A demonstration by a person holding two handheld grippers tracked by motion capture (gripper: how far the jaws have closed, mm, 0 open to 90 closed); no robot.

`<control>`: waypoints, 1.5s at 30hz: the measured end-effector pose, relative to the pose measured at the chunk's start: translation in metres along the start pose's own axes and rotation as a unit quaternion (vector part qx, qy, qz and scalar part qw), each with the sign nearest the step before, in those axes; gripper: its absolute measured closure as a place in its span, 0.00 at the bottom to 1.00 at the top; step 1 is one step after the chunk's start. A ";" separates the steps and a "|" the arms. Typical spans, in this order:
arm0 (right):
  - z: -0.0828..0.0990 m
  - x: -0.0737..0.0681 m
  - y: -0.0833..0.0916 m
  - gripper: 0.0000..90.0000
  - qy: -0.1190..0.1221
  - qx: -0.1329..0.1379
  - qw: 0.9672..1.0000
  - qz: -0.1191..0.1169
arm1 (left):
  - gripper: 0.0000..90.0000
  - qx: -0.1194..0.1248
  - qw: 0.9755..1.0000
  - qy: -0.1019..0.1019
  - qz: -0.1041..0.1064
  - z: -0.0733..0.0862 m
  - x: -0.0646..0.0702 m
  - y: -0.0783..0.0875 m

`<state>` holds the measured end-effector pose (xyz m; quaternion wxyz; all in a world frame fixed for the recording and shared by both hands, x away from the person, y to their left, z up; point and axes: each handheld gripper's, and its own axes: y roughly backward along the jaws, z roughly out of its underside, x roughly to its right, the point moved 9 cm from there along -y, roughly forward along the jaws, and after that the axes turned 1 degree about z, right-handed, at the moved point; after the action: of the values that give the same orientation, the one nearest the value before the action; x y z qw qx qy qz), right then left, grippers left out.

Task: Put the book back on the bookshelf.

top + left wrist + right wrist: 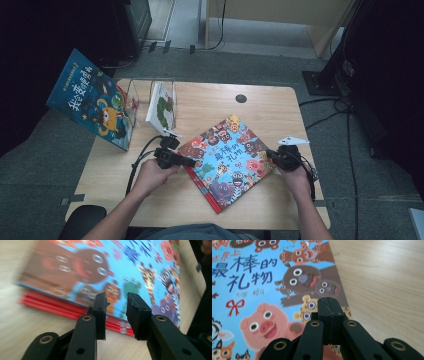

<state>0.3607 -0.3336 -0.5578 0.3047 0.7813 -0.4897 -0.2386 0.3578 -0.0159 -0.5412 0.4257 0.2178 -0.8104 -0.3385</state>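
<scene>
A colourful picture book (227, 160) with cartoon animals and a red spine lies turned at an angle on the wooden table (280, 115). My left gripper (192, 163) is at the book's left corner, near the red spine. In the left gripper view its jaws (116, 302) stand a little apart with nothing between them, pointing at the book (125, 265) just beyond. My right gripper (270, 154) is at the book's right corner. In the right gripper view its jaws (329, 306) are pressed together over the cover (262, 290), above a leopard picture.
A blue book (95, 100) stands tilted at the table's far left edge. A white book (161, 107) leans in a clear stand (132, 95) behind the left gripper. A round cable hole (241, 98) sits at the back. Cables (340, 107) run over the floor on the right.
</scene>
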 end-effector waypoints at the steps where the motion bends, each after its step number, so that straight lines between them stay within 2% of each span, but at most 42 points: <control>1: 0.003 0.000 0.000 1.00 0.003 -0.005 1.000 0.002 | 0.75 0.004 1.000 0.001 -0.003 -0.002 -0.004 0.003; 4: 0.007 0.001 0.003 1.00 0.000 -0.002 1.000 0.001 | 0.73 0.011 1.000 -0.001 -0.014 -0.008 -0.011 0.009; 7: 0.012 0.002 0.008 1.00 -0.006 -0.003 1.000 -0.005 | 0.71 0.007 0.999 -0.009 -0.035 -0.011 -0.021 0.014; 9: 0.016 0.002 0.011 1.00 -0.018 -0.001 1.000 -0.014 | 0.68 0.004 0.999 -0.009 -0.040 -0.013 -0.026 0.015; 12: 0.022 0.003 0.017 1.00 -0.021 -0.005 1.000 -0.014 | 0.64 0.005 0.999 -0.010 -0.044 -0.015 -0.031 0.015; 16: 0.032 0.002 0.027 1.00 -0.028 -0.019 0.999 -0.019 | 0.61 0.011 0.999 -0.010 -0.051 -0.020 -0.036 0.017; 18: 0.041 0.002 0.030 1.00 -0.017 -0.042 0.999 -0.012 | 0.60 0.008 0.998 -0.014 -0.056 -0.022 -0.039 0.016; 20: 0.049 0.001 0.030 1.00 -0.010 -0.061 0.998 -0.013 | 0.59 0.011 0.998 -0.010 -0.054 -0.023 -0.041 0.014; 23: 0.048 0.002 0.029 1.00 -0.020 -0.054 0.998 -0.017 | 0.57 0.011 0.998 -0.012 -0.056 -0.025 -0.044 0.011; 26: 0.048 0.003 0.029 1.00 -0.019 -0.053 0.998 -0.019 | 0.54 0.006 0.998 -0.016 -0.065 -0.024 -0.048 0.007; 31: 0.046 0.007 0.027 1.00 -0.026 -0.049 0.998 -0.015 | 0.54 -0.003 0.997 -0.025 -0.071 -0.022 -0.046 0.003; 35: 0.043 0.013 0.023 1.00 -0.037 -0.044 0.998 -0.014 | 0.55 -0.009 0.998 -0.022 -0.063 -0.018 -0.044 0.004; 38: 0.039 0.017 0.020 1.00 -0.045 -0.042 0.998 -0.012 | 0.55 -0.007 0.999 -0.012 -0.048 -0.014 -0.039 0.004; 41: 0.035 0.022 0.014 1.00 -0.051 -0.039 0.998 -0.011 | 0.56 -0.010 0.999 -0.014 -0.032 -0.009 -0.031 0.006; 45: 0.029 0.026 0.006 1.00 -0.057 -0.039 0.998 -0.011 | 0.56 -0.008 1.000 -0.001 -0.018 -0.001 -0.025 0.008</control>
<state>0.3477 -0.3668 -0.5758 0.3039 0.7593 -0.4877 -0.3054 0.3723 0.0052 -0.5486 0.4202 0.2284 -0.8044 -0.3525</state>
